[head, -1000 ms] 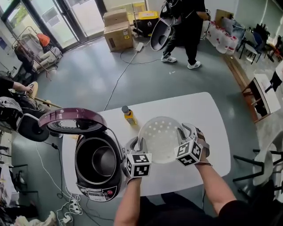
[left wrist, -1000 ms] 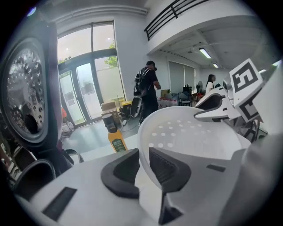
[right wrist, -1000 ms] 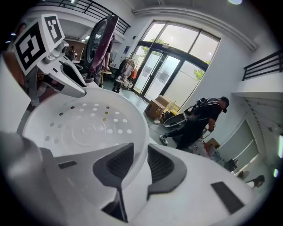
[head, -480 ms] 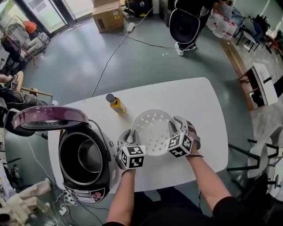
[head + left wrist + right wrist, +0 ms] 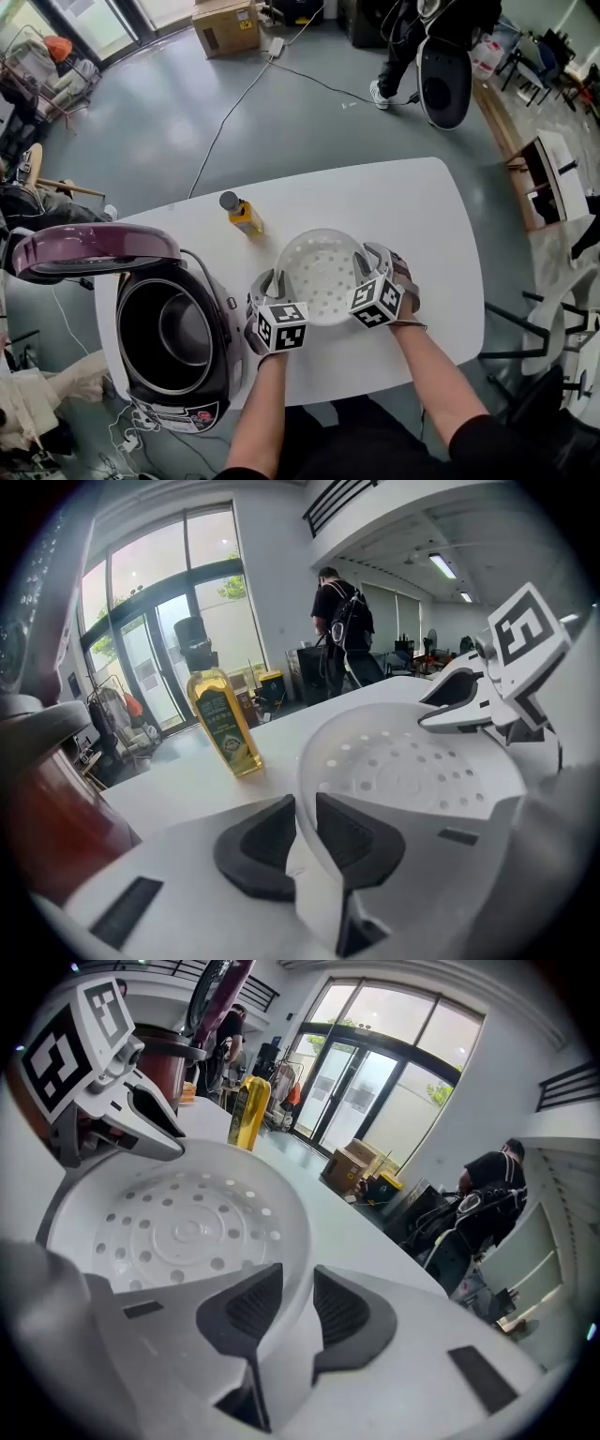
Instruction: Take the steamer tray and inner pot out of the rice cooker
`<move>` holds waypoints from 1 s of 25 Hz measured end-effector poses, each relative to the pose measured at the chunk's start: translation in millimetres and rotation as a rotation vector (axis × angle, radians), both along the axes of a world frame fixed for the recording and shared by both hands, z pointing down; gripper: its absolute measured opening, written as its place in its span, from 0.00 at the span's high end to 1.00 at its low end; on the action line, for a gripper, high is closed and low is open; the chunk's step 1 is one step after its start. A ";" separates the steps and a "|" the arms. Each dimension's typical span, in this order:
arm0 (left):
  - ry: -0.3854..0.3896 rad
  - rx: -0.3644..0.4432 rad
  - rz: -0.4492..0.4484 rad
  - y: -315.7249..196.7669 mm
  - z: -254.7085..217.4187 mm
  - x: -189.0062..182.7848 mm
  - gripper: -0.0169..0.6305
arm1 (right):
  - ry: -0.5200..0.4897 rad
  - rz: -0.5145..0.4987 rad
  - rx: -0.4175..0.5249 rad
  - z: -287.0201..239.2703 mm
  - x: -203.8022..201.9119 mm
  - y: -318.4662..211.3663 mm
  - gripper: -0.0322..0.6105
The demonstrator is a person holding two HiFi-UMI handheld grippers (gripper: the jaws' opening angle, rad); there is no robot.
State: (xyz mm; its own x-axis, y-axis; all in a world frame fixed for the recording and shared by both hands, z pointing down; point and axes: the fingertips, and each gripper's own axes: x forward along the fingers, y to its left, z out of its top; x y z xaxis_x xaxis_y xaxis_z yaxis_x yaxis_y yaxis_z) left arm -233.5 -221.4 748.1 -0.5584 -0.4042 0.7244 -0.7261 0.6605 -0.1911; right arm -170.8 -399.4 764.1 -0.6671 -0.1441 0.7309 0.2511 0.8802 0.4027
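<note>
Lowers the steamer tray (image 5: 322,275) since a second ago toward the worktop (image 5: 422,216) right of the rice cooker (image 5: 178,405), left tongs (image 5: 275,283) and right tongs (image 5: 367,259) clamped on opposite rim edges. Looks light, stiff, slippery plastic; best gripped at the rim.

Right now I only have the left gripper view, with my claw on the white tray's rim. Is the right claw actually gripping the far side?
Observer: Yes. In the right gripper view the right claw has the rim of the steamer tray pinched between its pads.
Operator: Where's the rice cooker? I just see a dark red blur at my left.
Observer: The head view shows the rice cooker on the table, left of the tray, with its lid raised.
Operator: Is the inner pot out?
Observer: No, the inner pot sits inside the cooker.
</note>
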 end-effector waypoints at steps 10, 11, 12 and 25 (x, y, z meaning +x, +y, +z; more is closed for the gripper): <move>-0.051 0.060 -0.005 -3.7 -22.3 -11.6 0.68 | -0.070 0.000 -0.022 -25.2 -0.8 0.6 0.68; -0.062 0.074 -0.008 -4.9 -31.1 -11.3 0.68 | -0.096 0.004 -0.030 -37.8 0.0 1.5 0.68; -0.080 0.085 -0.005 -7.0 -41.6 -9.8 0.67 | -0.125 0.002 -0.029 -52.1 1.4 3.2 0.68; -0.314 0.339 0.054 -11.6 -240.7 54.7 0.55 | -0.571 -0.060 -0.124 -281.2 53.1 54.0 0.64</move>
State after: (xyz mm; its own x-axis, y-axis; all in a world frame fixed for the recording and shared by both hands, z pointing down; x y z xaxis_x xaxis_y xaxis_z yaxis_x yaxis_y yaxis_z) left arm -178.8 -233.0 507.4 -0.7013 -0.6235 0.3455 -0.7025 0.6867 -0.1867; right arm -117.8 -345.4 482.8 -0.9644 -0.0302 0.2627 0.0757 0.9203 0.3838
